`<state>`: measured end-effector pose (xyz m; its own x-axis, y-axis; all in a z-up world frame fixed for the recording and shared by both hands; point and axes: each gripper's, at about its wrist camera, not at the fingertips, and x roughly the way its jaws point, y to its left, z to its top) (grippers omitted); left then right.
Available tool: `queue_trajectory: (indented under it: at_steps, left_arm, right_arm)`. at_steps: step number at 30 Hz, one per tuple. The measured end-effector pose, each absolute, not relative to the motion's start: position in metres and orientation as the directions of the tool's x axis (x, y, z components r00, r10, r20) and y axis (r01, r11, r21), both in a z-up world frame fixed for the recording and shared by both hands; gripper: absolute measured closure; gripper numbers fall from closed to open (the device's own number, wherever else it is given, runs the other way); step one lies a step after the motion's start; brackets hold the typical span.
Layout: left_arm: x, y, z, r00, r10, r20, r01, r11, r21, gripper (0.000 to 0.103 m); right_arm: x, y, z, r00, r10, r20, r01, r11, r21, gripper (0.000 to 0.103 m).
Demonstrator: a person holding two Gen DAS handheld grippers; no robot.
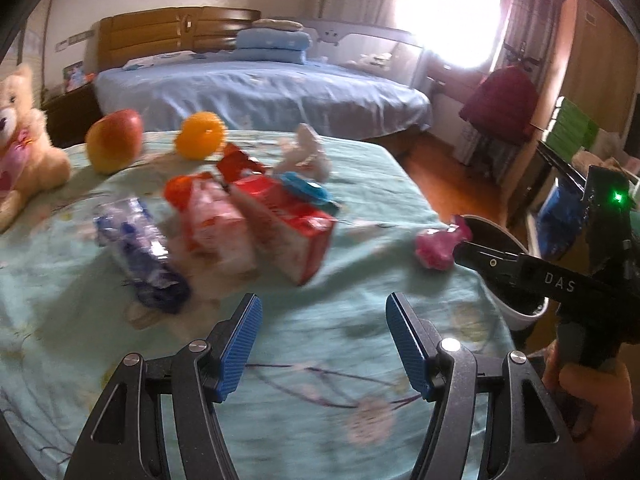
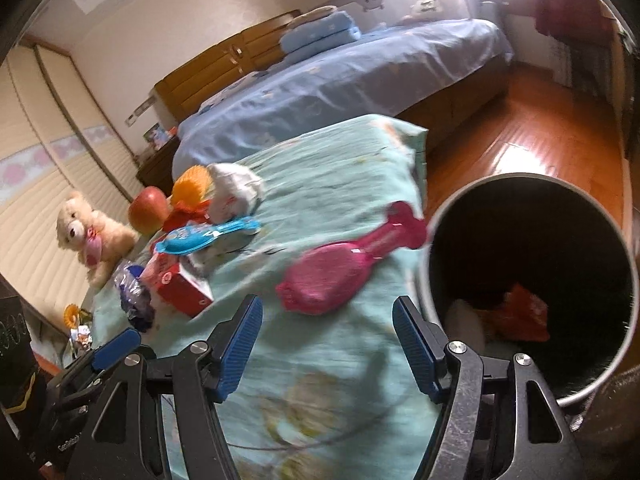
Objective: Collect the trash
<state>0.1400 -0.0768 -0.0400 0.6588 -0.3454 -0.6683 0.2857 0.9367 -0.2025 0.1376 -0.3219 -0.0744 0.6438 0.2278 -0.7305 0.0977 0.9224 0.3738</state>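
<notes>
Both tongs are spread wide and hold nothing: the left gripper at the bottom of its view, the right gripper too. Just above the right one, in the middle of the frame, a pink wrapper lies on the green cloth. At right sits the trash bin. A red box lies mid-frame in the left view.
</notes>
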Motion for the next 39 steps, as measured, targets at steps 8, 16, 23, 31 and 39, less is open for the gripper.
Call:
queue_trajectory:
  at_steps: [8,16,23,31,39]
  left_arm:
    - [0.134,-0.053,-0.038,0.675,-0.283,-0.682,0.191,0.959,-0.208,0.038]
    - [0.142,-0.074,-0.037,0.660,-0.325,-0.677,0.232,0.946,-0.227,0.038]
    - [0.173,-0.105,-0.047,0.636,-0.269,-0.723,0.211,0.962,-0.172,0.038]
    - [0.193,-0.088,-0.051,0.631,-0.183,-0.754,0.103,0.983,-0.153,0.040]
    - [0.188,-0.035,-0.052,0.648,-0.108,-0.754,0.021,0.992,-0.124,0.040]
  right_arm:
    - [0.160,-0.309,-0.084,0.622,0.226,-0.750,0.102,0.926,0.363,0.034]
    - [0.176,-0.302,-0.090,0.608,0.214,-0.764,0.092,0.937,0.336,0.053]
    - [0.183,-0.304,-0.092,0.603,0.228,-0.765,0.083,0.935,0.344,0.060]
    - [0.181,-0.305,-0.091,0.603,0.260,-0.754,0.066,0.926,0.372,0.061]
    - [0.190,-0.284,-0.092,0.590,0.283,-0.756,0.025,0.929,0.368,0.062]
